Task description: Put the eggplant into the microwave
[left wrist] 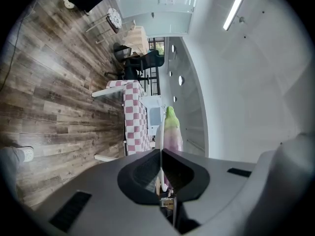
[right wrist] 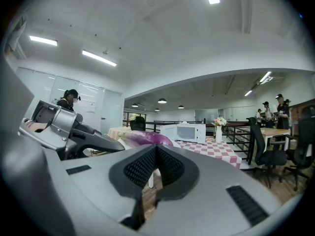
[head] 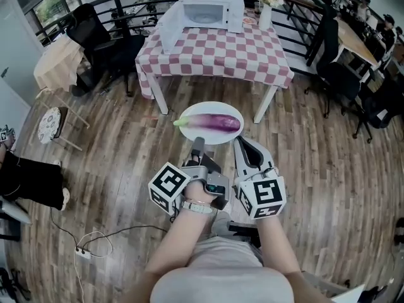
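A purple eggplant (head: 214, 123) with a green stem lies on a white plate (head: 218, 108) held in the air over the wooden floor. My left gripper (head: 198, 142) is shut on the plate's near rim. My right gripper (head: 240, 141) is shut on the rim beside it. In the left gripper view the eggplant (left wrist: 172, 132) shows just past the closed jaws (left wrist: 161, 154). The right gripper view has the eggplant (right wrist: 147, 139) above its closed jaws (right wrist: 156, 149). The white microwave (head: 211, 11) stands ahead on the checkered table (head: 214, 55), its door (head: 170, 29) swung open to the left.
A vase of flowers (head: 265, 14) stands right of the microwave. Black office chairs (head: 95, 36) are left of the table and a railing runs behind it. People sit at a table (head: 353, 36) at the far right. A power strip and cable (head: 82, 252) lie on the floor at near left.
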Tool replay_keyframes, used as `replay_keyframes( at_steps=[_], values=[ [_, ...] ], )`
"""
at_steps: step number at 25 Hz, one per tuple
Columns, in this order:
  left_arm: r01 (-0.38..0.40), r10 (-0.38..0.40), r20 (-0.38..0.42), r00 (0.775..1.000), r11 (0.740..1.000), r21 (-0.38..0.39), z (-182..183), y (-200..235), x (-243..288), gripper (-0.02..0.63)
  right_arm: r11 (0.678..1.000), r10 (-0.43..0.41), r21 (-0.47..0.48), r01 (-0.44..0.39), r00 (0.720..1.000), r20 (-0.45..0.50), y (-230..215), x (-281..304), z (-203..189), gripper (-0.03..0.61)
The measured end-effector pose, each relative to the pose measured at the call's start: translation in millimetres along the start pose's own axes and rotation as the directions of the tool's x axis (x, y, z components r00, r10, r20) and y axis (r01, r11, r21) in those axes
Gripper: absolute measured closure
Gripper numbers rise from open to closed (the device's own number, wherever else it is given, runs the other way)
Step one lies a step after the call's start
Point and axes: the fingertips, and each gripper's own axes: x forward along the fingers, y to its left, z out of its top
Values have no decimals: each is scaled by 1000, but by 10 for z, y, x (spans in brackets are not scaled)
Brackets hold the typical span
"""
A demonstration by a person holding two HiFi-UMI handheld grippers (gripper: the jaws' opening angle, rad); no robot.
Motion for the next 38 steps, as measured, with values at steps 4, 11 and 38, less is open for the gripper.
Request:
replay_keyframes(
  at_steps=[4, 11, 38],
  values=[
    [-6, 6, 7, 1000, 1000, 12, 23, -3, 244, 598, 1000, 8, 7, -9, 1000, 19, -141, 180, 19, 555],
    [2, -2, 16, 1000, 1000, 28, -46, -63, 720, 598, 999, 32, 21, -32, 999, 20, -500, 479, 4, 555],
    [36, -36, 7, 999, 999, 12, 100, -88, 1762, 598, 997, 81, -1, -81, 996, 46, -1003, 1389, 32, 555]
  ],
)
